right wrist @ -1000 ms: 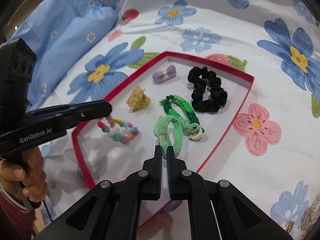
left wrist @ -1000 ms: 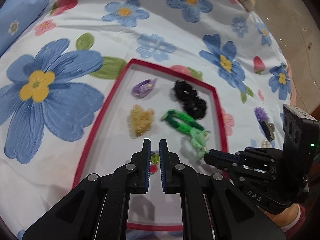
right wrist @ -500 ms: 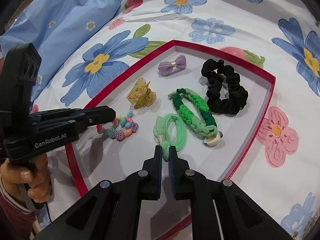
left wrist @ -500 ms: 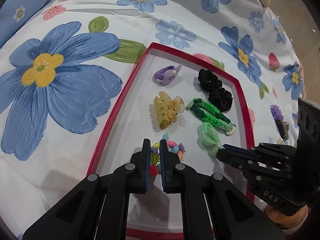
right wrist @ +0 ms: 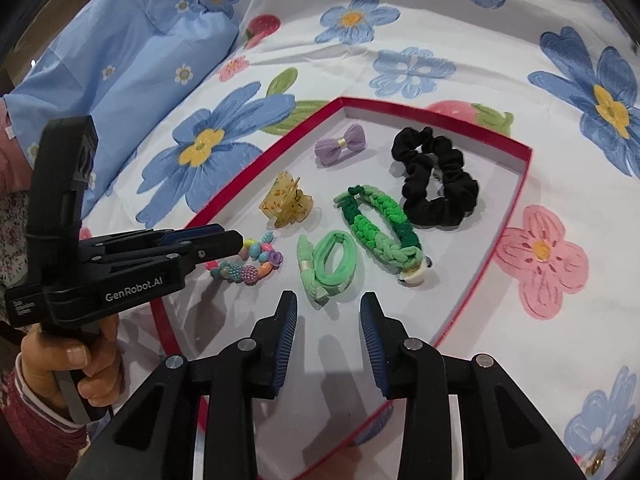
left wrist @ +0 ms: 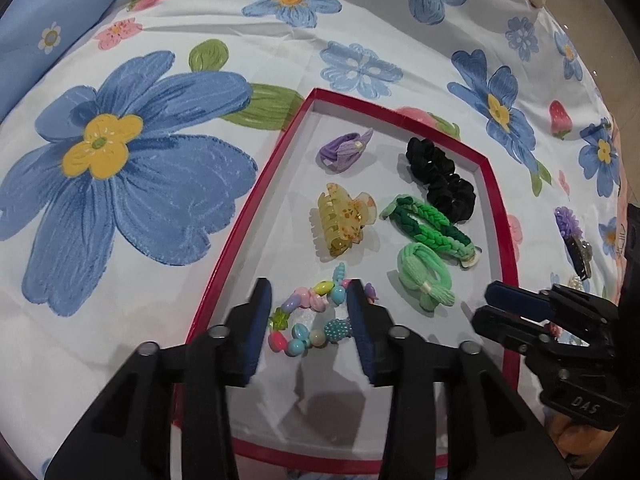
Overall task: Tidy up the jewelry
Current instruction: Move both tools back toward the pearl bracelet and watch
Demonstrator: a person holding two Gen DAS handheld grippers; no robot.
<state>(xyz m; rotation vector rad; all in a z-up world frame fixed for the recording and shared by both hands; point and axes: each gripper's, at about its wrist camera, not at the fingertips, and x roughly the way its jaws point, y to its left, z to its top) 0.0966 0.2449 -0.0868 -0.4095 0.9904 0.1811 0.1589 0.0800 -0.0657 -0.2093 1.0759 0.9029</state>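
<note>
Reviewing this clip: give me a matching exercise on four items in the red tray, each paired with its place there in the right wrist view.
Items:
1. purple bow
2. black scrunchie
3. bead bracelet
4. amber claw clip

Places in the red tray:
A. far right corner
B. beside the left tongs, nearest row
C. far row, left of the scrunchie
D. middle row, left side

Pairs: 1-C, 2-A, 3-B, 4-D

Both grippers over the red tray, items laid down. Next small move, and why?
Probably lift both clear of the tray. The left gripper is opening with the bead bracelet lying loose between its fingers; the right gripper is opening, the light green hair tie just ahead of it. More pieces lie on the cloth at right.
</note>
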